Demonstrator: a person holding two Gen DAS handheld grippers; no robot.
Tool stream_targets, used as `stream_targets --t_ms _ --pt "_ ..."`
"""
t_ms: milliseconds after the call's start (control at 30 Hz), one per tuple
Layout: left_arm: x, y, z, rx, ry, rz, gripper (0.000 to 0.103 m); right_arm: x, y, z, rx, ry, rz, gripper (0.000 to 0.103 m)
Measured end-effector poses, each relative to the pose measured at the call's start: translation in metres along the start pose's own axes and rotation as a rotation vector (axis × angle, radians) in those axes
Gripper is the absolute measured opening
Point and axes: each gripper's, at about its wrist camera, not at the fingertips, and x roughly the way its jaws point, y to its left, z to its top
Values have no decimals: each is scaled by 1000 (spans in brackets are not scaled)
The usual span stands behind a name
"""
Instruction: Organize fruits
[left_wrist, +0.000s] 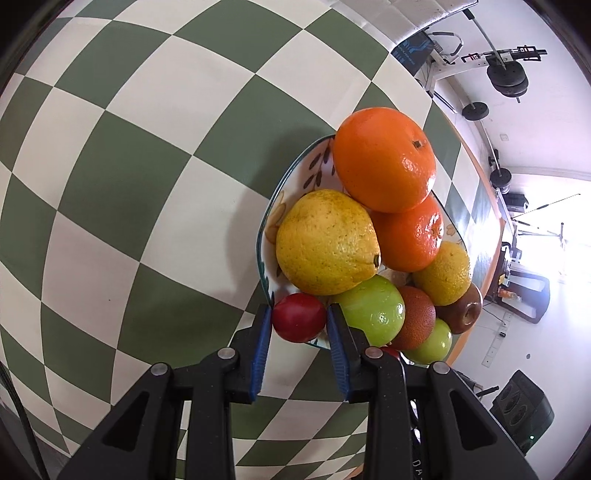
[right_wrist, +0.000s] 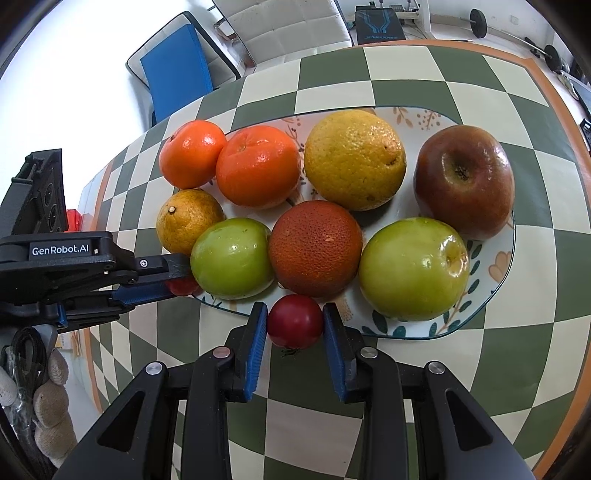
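Each tool, left (left_wrist: 298, 322) and right (right_wrist: 294, 325), is clenched on a small red fruit (left_wrist: 299, 322) at the near rim of a full fruit plate (right_wrist: 495, 291) on the checkered bench (right_wrist: 295, 417), likely placing; next, release gently

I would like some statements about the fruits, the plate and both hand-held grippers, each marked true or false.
1. The left hand-held gripper has a small red fruit between its fingers. True.
2. The right hand-held gripper is empty. False: a small red fruit sits between its fingers.
3. Two green apples lie on the plate. True.
4. The plate is plain white. False: it has a floral pattern.
5. The tablecloth is green and cream checkered. True.
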Motion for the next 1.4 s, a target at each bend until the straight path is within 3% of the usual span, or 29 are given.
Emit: stream_targets --t_ms 300,400,467,533,667,733,967,1400 --pt "-6 -2 -4 -3 7 17 32 -8 -1 -3 15 -4 -28 54" --pt "-13 -8 -11 40 -14 71 33 -19 0 -6 18 -11 -41 74" --pt "-21 -14 -18 95 -44 139 46 -32 0 -9 15 -29 -54 83" --pt "-29 -21 -29 154 -86 208 67 -48 0 -13 10 -57 -92 89" --pt "-41 -32 -53 275 -151 328 74 -70 -4 -18 3 -75 -171 94" --pt "-42 -37 -67 331 -167 381 97 -82 -6 -22 0 -94 -207 97" --pt "-56 -51 -97 433 -255 452 98 -110 -13 -36 15 -139 -265 98" --pt "-99 -79 -139 490 -373 424 98 -168 -9 -59 20 -234 -310 98"
